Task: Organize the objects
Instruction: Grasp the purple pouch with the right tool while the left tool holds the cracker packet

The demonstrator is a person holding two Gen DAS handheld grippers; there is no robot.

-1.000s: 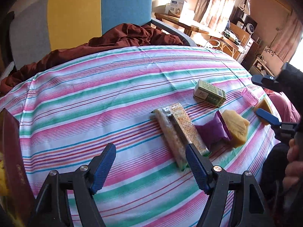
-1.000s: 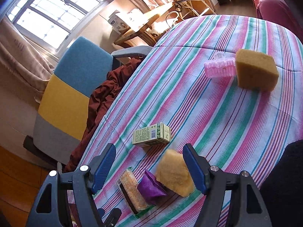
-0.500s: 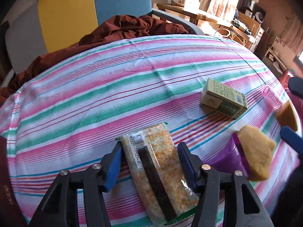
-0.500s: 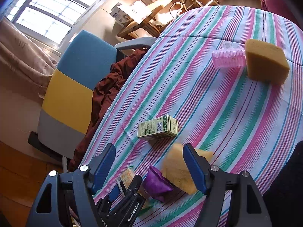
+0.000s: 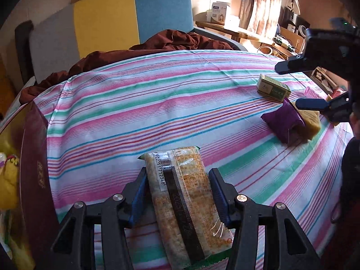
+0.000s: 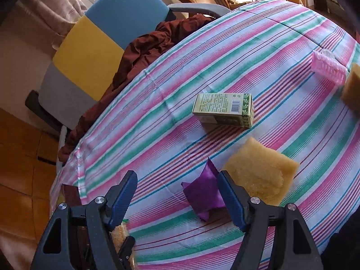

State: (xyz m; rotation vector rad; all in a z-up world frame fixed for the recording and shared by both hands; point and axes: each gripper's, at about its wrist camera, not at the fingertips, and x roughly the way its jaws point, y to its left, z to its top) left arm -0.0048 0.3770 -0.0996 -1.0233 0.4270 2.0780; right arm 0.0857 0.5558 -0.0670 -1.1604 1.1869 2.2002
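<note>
Left wrist view: the left gripper had closed on the cracker packet, now lifted clear of the striped tablecloth toward the maroon box.
Right wrist view: the right gripper hung open over that cloth, nearer the purple pouch and yellow sponge, likely its next pick.

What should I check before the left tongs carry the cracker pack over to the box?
1. Left tongs shut on the cracker pack: ok.
2. Pack fully clear of the tablecloth: cannot tell.
3. Maroon box open, at the left table edge: ok.
4. Room inside the box: cannot tell.
5. Right tongs open and empty, over the purple pouch, off the path: ok.
</note>
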